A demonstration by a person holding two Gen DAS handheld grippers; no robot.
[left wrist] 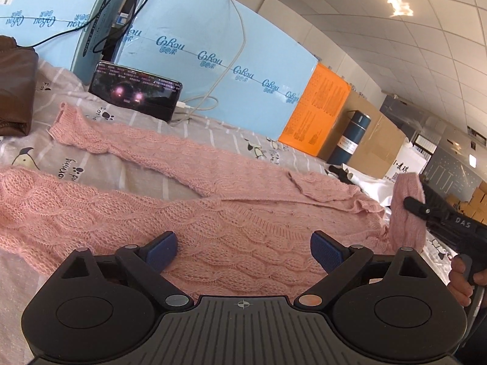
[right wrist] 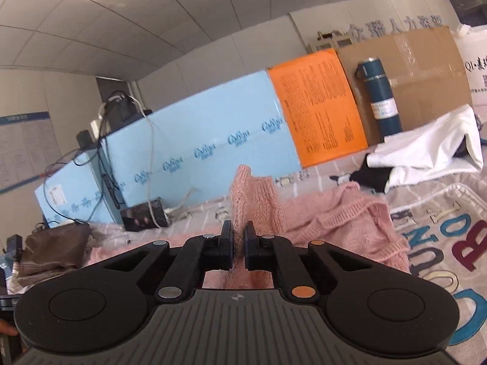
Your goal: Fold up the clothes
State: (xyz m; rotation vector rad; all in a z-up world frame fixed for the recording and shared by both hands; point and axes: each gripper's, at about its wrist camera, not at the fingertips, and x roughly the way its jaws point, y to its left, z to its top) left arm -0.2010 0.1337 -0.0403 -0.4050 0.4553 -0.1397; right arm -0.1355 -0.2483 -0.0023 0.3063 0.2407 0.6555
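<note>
Here, left jaws: the left gripper [left wrist: 243, 251] stands wide open, its blue pads [left wrist: 166, 248] apart above the knit with nothing pinched between them.
Right jaws: the right gripper [right wrist: 238, 238] is clamped tight on a raised fold of the pink cable-knit sweater [left wrist: 188, 213]; in the left wrist view the same gripper [left wrist: 415, 206] pinches a cuff-like end lifted off the bed.
Sweater: spread across the grey striped bedsheet with penguin prints [left wrist: 100, 164], one sleeve stretched toward the far left, the body lying under the left gripper.
Hand: a person's hand [left wrist: 462, 279] grips the right tool's handle at the right edge.
Behind the sweater: a dark phone [left wrist: 134, 89] leans on pale blue printed cartons [left wrist: 213, 45], a white cable running to it.
Farther right: an orange printed box [right wrist: 319, 106], a dark teal steel flask [right wrist: 380, 97] standing upright against a brown cardboard box [right wrist: 426, 70].
Other cloth: a white garment [right wrist: 432, 146] lies crumpled on the bed beyond the sweater; a brown garment [left wrist: 15, 85] sits at the far left.
</note>
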